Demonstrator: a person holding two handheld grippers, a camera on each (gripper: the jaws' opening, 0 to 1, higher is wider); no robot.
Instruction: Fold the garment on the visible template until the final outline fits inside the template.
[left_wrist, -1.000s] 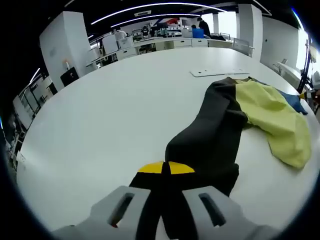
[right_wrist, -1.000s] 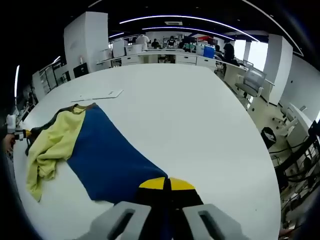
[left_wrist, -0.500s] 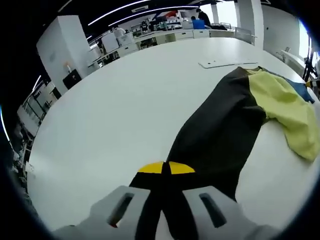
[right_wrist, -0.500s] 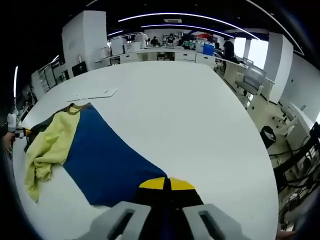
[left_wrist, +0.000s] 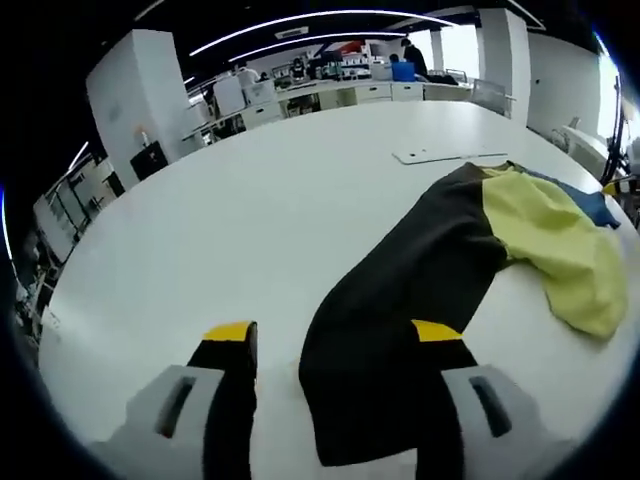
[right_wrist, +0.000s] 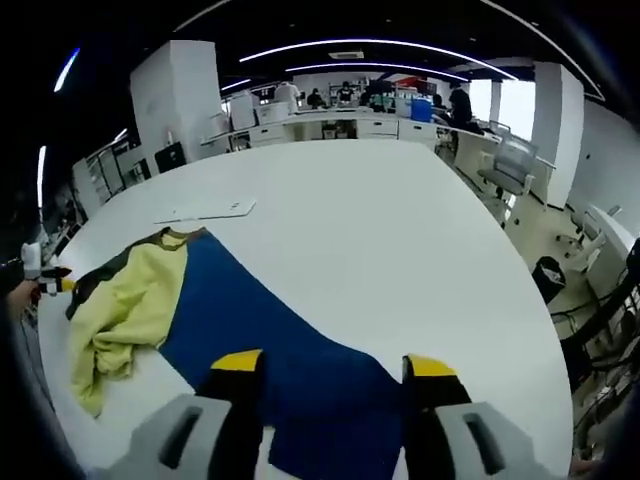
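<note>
We cannot make out any marked outline on the white table (left_wrist: 230, 230) that would bound the fold; the one candidate is a thin, pale flat sheet (left_wrist: 448, 155) lying beyond the garment's far end, and its edges are too faint to read clearly. In the right gripper view the same sheet (right_wrist: 205, 211) sits just past the collar end. The near hem of the garment is cut off behind the jaws in both views, so we cannot tell how its lower corners lie.

The garment (left_wrist: 430, 270) is spread along the table, colour-blocked in three parts. In the left gripper view we see a long black panel running from between the jaws toward the far end, a crumpled yellow part bunched to its right, and a sliver of blue at the far right edge. In the right gripper view the garment (right_wrist: 290, 350) shows a broad, fairly smooth blue panel, with the yellow part rumpled at its left and a strip of black beyond that.

The left gripper (left_wrist: 335, 345) has its yellow-tipped jaws spread wide, the black fabric lying between them. The right gripper (right_wrist: 335, 375) is likewise parted, with the blue panel lying between its jaws. Whether either tip touches the cloth we cannot tell.

Desks and people fill the office background, too small to detail.
</note>
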